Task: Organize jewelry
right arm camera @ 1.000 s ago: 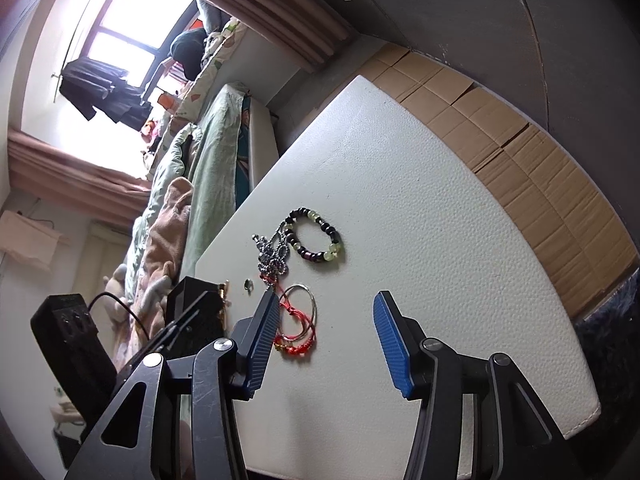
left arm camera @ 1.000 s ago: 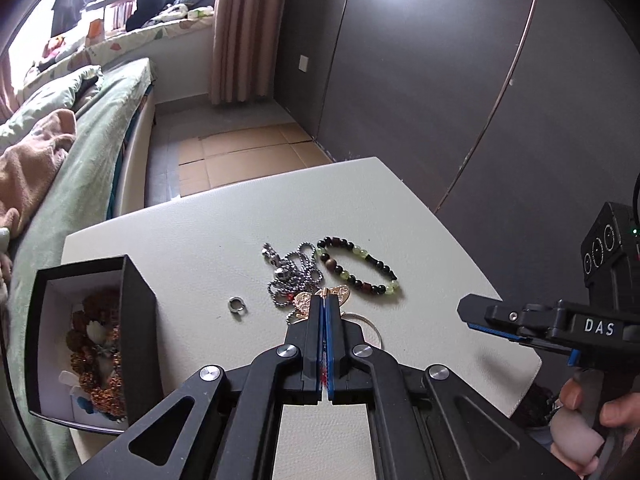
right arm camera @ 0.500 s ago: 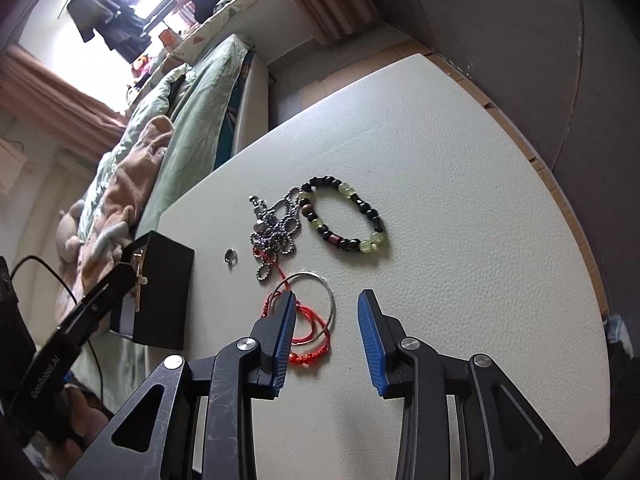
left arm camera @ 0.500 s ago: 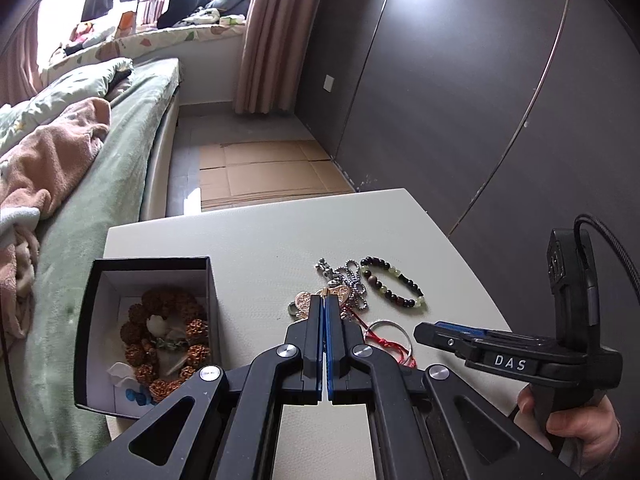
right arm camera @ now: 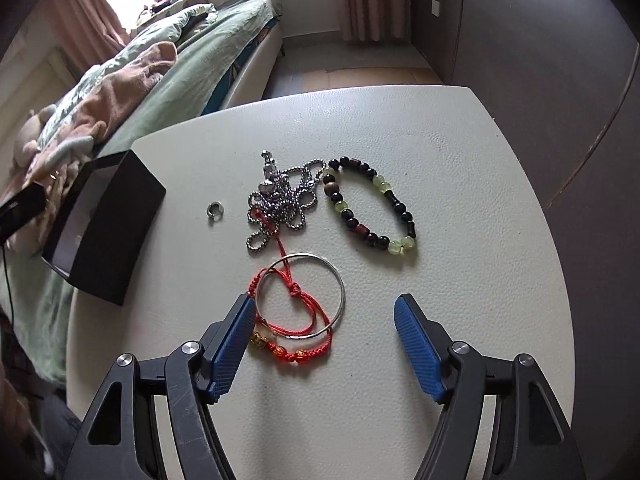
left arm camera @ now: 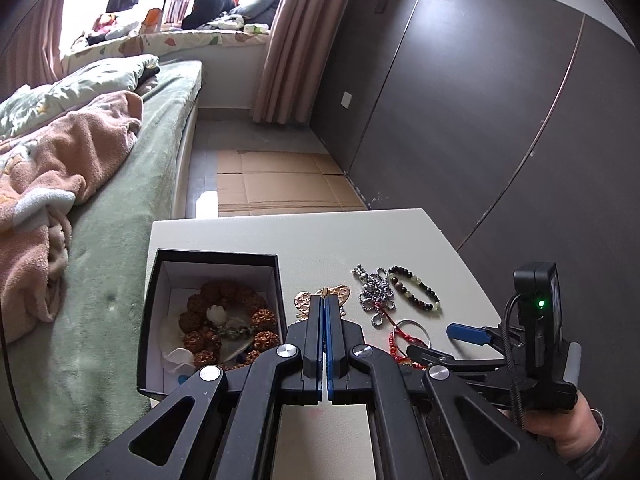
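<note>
A white table (right arm camera: 440, 168) is standing beside a bed (left arm camera: 120, 264) with green bedding. The left gripper (left arm camera: 324, 300) is hovering just right of an open black box (left arm camera: 276, 276), its fingers pressed together on a gold pendant (left arm camera: 340, 293) that is sticking out past the tips. Inside the box, a brown beaded bracelet (left arm camera: 224, 320) is lying on the white lining. The right gripper (right arm camera: 326, 316) is reaching low over the table with its fingers spread wide, the left fingertip sitting just beside a silver bangle (right arm camera: 340, 292) and a red cord bracelet (right arm camera: 298, 320). Farther out, a silver ball chain (right arm camera: 280, 200), a small ring (right arm camera: 214, 210) and a black and green beaded bracelet (right arm camera: 396, 204) are lying on the table.
</note>
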`<state>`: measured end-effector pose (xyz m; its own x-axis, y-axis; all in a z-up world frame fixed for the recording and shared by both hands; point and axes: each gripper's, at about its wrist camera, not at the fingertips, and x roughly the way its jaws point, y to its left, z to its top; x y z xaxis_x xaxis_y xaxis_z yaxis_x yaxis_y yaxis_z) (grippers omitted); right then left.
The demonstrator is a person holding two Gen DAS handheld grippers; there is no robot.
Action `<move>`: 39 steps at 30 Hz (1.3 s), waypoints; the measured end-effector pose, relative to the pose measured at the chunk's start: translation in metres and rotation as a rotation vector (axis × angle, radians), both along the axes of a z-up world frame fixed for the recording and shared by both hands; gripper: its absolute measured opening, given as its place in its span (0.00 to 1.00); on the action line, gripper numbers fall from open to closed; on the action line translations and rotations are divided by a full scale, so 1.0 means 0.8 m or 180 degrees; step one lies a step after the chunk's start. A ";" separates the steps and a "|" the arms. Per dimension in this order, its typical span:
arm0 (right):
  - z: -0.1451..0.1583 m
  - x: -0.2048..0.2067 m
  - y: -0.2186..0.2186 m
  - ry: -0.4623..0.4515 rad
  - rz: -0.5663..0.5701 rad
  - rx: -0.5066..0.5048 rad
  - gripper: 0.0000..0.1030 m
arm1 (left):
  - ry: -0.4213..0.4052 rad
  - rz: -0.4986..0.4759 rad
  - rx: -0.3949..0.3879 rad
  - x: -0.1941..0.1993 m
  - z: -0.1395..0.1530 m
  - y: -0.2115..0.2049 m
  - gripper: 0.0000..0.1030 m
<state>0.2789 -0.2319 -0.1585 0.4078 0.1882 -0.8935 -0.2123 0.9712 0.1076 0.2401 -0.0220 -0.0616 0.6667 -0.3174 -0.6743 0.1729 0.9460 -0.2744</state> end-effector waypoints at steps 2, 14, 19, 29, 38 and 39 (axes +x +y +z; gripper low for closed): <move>-0.001 -0.004 0.005 -0.0036 0.0082 -0.0108 0.70 | -0.0009 0.0027 -0.0033 -0.001 0.000 0.008 0.00; -0.002 -0.001 0.026 -0.0130 0.0320 -0.0292 0.70 | 0.0010 0.0120 -0.0153 -0.001 -0.006 0.039 0.00; 0.002 0.003 0.028 -0.0186 0.0347 -0.0263 0.57 | -0.0001 0.0157 -0.0171 -0.004 -0.004 0.049 0.00; 0.037 0.005 0.017 -0.0333 0.0151 0.0455 0.49 | 0.0018 0.0229 -0.0178 0.002 0.003 0.065 0.00; 0.076 0.006 0.054 -0.0569 0.0267 0.1170 0.49 | 0.0207 0.0389 -0.0206 0.031 0.001 0.078 0.02; 0.078 0.007 0.062 -0.0577 0.0297 0.1218 0.49 | 0.0253 0.0417 -0.0237 0.033 -0.001 0.081 0.06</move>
